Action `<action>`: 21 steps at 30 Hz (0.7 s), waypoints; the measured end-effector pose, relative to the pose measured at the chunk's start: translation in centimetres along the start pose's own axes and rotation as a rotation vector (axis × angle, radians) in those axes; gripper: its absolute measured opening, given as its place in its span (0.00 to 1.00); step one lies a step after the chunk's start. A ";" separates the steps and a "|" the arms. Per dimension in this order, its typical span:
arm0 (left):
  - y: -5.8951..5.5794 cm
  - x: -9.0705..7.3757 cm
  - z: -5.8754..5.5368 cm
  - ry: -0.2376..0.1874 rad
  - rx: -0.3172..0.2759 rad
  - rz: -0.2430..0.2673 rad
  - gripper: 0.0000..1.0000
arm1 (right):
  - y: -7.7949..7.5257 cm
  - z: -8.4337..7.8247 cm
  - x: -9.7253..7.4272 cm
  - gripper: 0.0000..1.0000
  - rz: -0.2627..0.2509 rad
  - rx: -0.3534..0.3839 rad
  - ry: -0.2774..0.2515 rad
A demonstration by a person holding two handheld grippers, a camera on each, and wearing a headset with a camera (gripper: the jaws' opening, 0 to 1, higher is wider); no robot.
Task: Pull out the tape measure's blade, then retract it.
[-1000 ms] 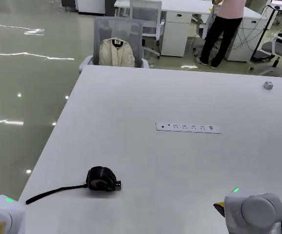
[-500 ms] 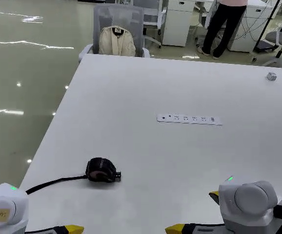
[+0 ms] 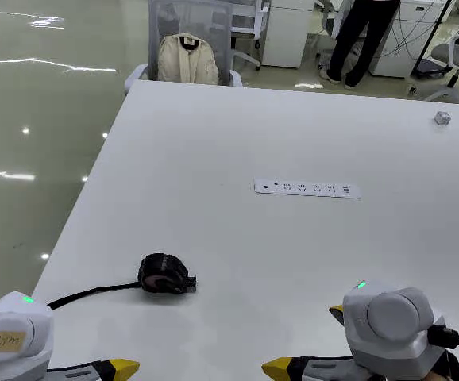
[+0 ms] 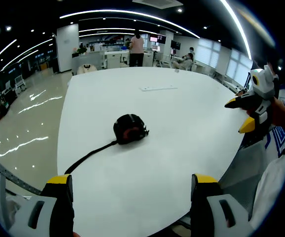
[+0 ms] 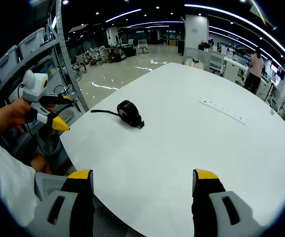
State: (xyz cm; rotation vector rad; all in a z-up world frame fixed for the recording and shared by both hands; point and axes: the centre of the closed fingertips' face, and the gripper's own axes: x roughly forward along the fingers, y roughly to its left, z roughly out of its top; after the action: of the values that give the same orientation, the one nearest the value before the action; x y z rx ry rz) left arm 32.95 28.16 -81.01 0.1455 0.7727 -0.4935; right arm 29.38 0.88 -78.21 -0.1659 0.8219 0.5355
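Note:
A black tape measure (image 3: 164,274) lies on the white table (image 3: 237,127) near its front left corner, with its black wrist strap (image 3: 86,295) trailing left towards the edge. Its blade is inside the case. My left gripper (image 4: 131,182) is open and empty, short of the tape measure (image 4: 130,129) and pointing at it. My right gripper (image 5: 143,175) is also open and empty, well back from the tape measure (image 5: 130,113). In the head view the left gripper (image 3: 94,371) sits at the bottom left and the right gripper (image 3: 307,341) at the bottom right, yellow tips facing each other.
A white power strip (image 3: 306,189) lies flat mid-table. A small grey object (image 3: 442,118) sits far right. Beyond the far edge stands a grey chair with a cream jacket (image 3: 186,57), and a person (image 3: 364,36) stands further back. The table's left edge (image 3: 86,198) drops to glossy floor.
The head camera has tilted down. Both grippers have risen into the bottom of the view, their yellow tips now showing. The tape measure has stayed put.

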 end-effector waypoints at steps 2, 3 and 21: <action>0.1 0.3 0.0 0.002 -0.001 -0.001 0.97 | -0.1 0.1 0.3 0.84 0.001 0.001 0.000; 0.1 0.4 0.0 0.004 -0.002 -0.002 0.97 | -0.1 0.2 0.4 0.84 0.002 0.001 0.001; 0.7 2.4 1.0 0.015 0.007 -0.014 0.95 | -0.9 1.5 2.4 0.82 0.025 -0.021 0.011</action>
State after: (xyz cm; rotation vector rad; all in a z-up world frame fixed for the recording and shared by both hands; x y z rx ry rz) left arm 35.31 27.58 -82.02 0.1504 0.7869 -0.5092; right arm 32.14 1.52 -79.01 -0.1784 0.8305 0.5670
